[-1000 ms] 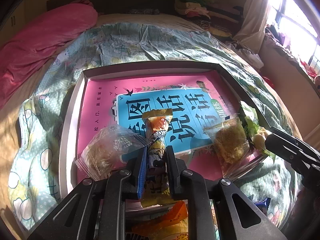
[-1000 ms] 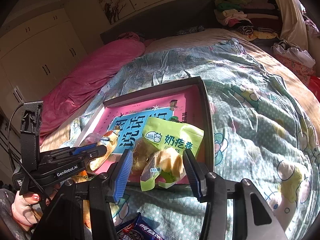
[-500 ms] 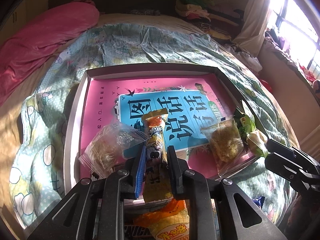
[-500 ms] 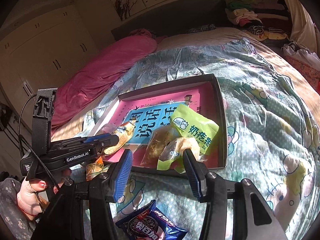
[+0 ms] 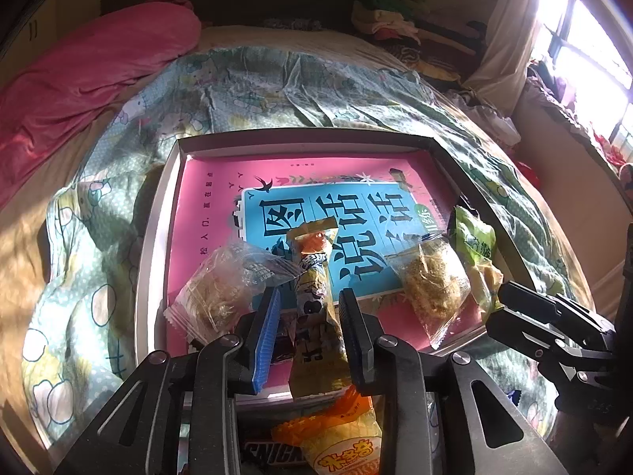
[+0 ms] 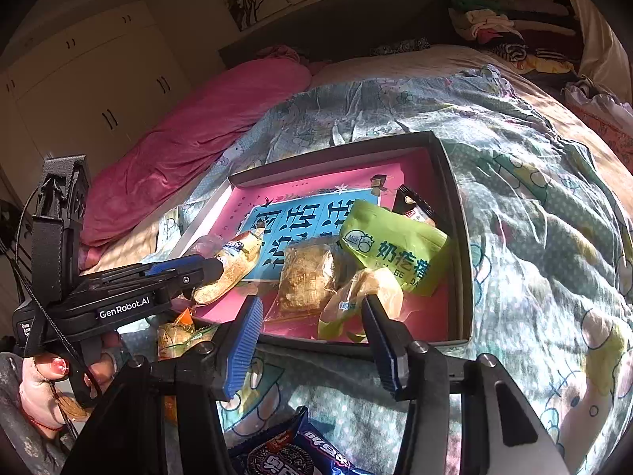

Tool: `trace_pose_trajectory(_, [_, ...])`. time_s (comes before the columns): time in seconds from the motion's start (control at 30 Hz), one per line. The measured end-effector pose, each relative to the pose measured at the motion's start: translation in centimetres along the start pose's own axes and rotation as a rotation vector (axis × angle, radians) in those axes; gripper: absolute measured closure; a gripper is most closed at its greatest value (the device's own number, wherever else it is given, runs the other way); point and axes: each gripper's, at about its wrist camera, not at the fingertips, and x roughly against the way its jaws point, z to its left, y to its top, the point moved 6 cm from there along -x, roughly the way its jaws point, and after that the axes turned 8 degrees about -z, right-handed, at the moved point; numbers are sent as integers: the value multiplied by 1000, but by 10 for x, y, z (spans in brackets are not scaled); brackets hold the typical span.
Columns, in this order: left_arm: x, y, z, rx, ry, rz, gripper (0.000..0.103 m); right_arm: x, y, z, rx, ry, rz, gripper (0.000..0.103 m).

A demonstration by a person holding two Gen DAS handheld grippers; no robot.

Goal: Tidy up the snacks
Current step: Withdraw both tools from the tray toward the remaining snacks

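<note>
A shallow grey tray [image 5: 158, 237] lies on the bed with a pink and blue book [image 5: 205, 213] as its floor. On the book rest a clear-wrapped pastry [image 5: 221, 289], a long snack stick [image 5: 314, 277], a second clear-wrapped pastry [image 5: 431, 281] and a green bag [image 6: 391, 245]. My left gripper [image 5: 308, 297] straddles the snack stick; its jaws are opening and the pads stand off the wrapper. My right gripper [image 6: 310, 304] hovers open at the tray's near edge, with nothing held between its fingers.
On the quilt in front of the tray lie an Oreo pack [image 6: 289, 455], an orange and yellow snack bag [image 5: 340, 447] and a Snickers bar [image 5: 273, 453]. A small black packet [image 6: 415, 208] sits behind the green bag. A pink blanket [image 5: 99, 71] lies to the left.
The left jaws were shut on the snack stick and have parted from it; the stick now lies on the book. The right gripper has drawn back a little from the green bag.
</note>
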Motion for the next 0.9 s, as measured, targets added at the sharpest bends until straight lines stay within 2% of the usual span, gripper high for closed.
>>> trace_pose_trajectory(0.07, [2,1,0,0,-1,-5,64,0,0,0,2,-1,-1,51])
trace_pose_trajectory(0.27, [5,2,2,6,7,-8,58,-1,-1,4,11,9,1,48])
trace_pose_trajectory(0.7, [14,0,23,26,61,-18,57,1,0,15,41,36,-3,47])
trace_pose_trajectory(0.9, [23,1,27,40,50,-32,57,9,7,14,44,26,-40,44])
